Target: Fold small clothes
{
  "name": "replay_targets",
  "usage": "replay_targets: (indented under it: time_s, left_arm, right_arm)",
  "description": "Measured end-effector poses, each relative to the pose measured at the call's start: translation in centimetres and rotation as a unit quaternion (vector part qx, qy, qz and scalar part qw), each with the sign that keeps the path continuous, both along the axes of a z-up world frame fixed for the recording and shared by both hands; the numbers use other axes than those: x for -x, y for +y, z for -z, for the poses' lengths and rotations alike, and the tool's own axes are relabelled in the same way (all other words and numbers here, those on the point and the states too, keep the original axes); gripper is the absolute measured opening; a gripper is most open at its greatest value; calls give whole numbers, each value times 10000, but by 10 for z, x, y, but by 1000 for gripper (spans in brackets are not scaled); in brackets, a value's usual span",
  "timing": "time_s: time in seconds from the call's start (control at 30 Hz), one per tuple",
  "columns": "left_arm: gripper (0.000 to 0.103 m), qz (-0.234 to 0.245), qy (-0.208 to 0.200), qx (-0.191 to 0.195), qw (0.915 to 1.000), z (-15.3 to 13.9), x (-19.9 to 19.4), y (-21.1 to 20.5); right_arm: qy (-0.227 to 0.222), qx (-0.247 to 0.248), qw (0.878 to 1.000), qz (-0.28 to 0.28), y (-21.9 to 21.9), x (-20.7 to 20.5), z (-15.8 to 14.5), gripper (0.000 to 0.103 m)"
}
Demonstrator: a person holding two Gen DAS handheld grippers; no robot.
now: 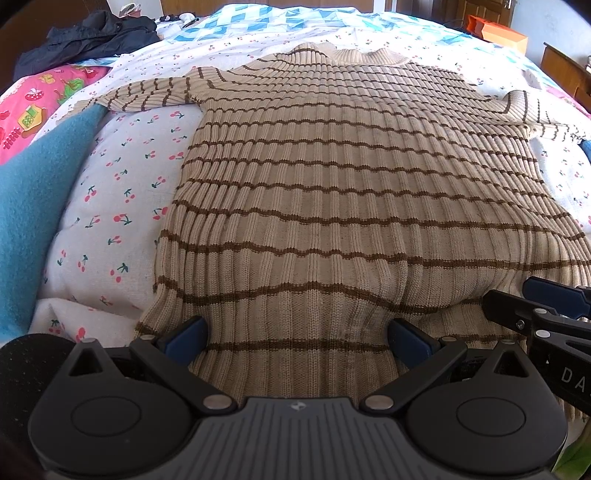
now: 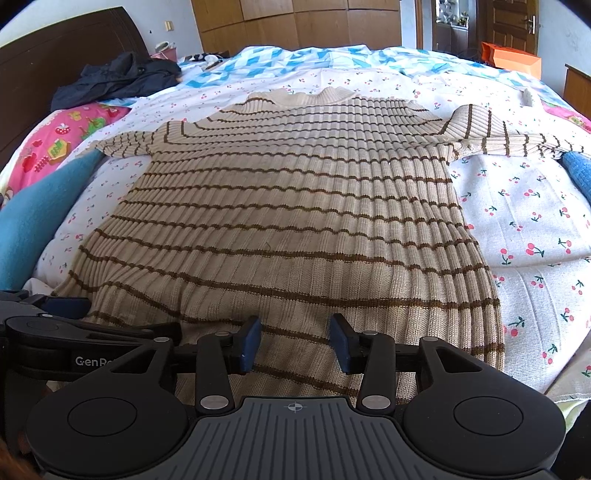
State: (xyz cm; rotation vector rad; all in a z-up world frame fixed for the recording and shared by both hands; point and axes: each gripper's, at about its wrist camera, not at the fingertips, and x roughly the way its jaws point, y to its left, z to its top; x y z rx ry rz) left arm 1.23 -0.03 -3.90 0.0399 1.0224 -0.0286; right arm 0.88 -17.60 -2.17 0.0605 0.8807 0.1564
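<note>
A beige ribbed sweater with brown stripes (image 1: 332, 177) lies flat on the bed, collar far, hem near, both sleeves spread out sideways; it also shows in the right wrist view (image 2: 295, 206). My left gripper (image 1: 297, 341) is wide open over the hem, its blue pads on either side of the fabric. My right gripper (image 2: 294, 345) is open over the hem a little to the right; its jaws stand narrower. Neither holds the cloth. The right gripper shows at the right edge of the left wrist view (image 1: 546, 314).
The bed has a white cherry-print sheet (image 2: 517, 229). A blue cushion (image 1: 33, 206) lies left, a pink printed pillow (image 2: 62, 144) and a dark jacket (image 2: 118, 77) at the far left. An orange bag (image 2: 509, 57) and wooden wardrobes (image 2: 295, 22) stand beyond the bed.
</note>
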Motion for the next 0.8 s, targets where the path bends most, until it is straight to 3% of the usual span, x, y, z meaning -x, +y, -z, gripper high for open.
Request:
replay_targets:
  time_s: [0.8]
  left_arm:
    - [103, -27, -440, -299, 9986, -25, 18, -5]
  right_arm:
    - [-216, -223, 9995, -18, -7, 11, -10, 41]
